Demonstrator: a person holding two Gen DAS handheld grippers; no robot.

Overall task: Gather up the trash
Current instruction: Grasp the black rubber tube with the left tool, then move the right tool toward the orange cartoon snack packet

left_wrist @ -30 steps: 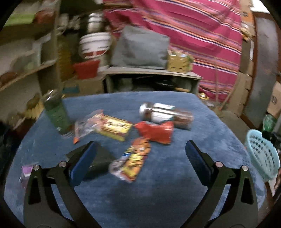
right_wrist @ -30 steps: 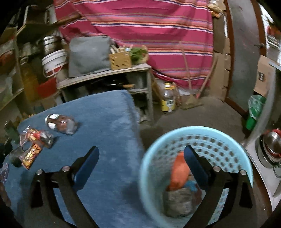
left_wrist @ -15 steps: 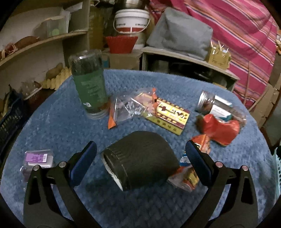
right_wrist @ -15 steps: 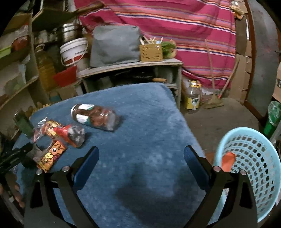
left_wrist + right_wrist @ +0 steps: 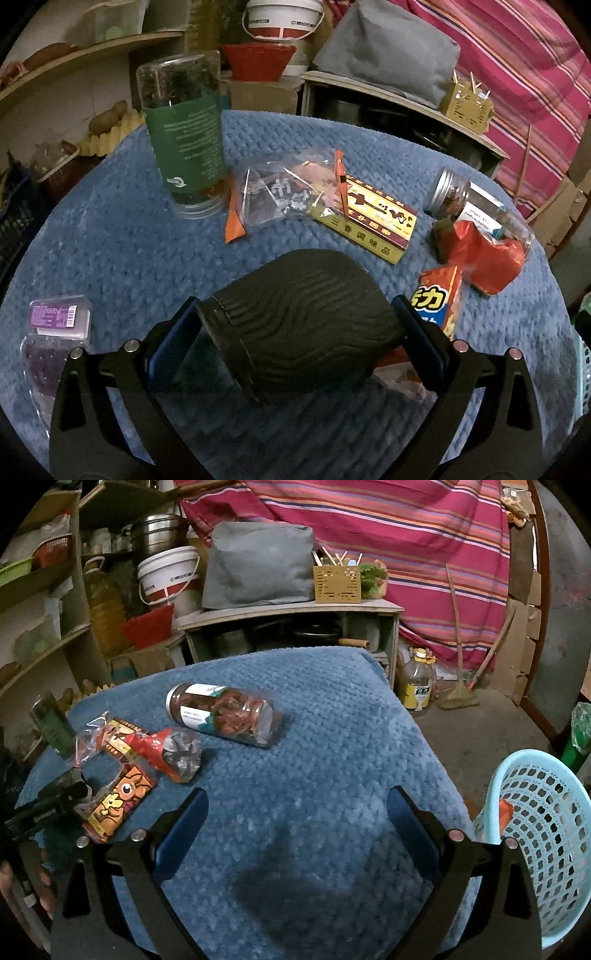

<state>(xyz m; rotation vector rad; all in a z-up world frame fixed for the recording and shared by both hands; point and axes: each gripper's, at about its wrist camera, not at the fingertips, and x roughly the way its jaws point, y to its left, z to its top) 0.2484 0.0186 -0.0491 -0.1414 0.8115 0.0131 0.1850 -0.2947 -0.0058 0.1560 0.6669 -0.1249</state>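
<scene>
Two blue pads of my left gripper [image 5: 295,339] straddle a black ribbed paper cup [image 5: 295,317] lying on its side on the blue table cover [image 5: 110,251]; they look spread, though I cannot tell whether they touch it. My right gripper [image 5: 295,827] hangs wide open above bare cover, with the light-blue trash basket [image 5: 546,834] just beside it on the right.

Bench cover [image 5: 110,258] was blue with a knobbly weave, the cup [image 5: 295,325] black with wavy ribs, one wrapper [image 5: 484,254] red, the flat box [image 5: 373,221] yellow and dark red, the jar label [image 5: 184,140] green, the basket [image 5: 546,834] pale blue with perforations.
</scene>
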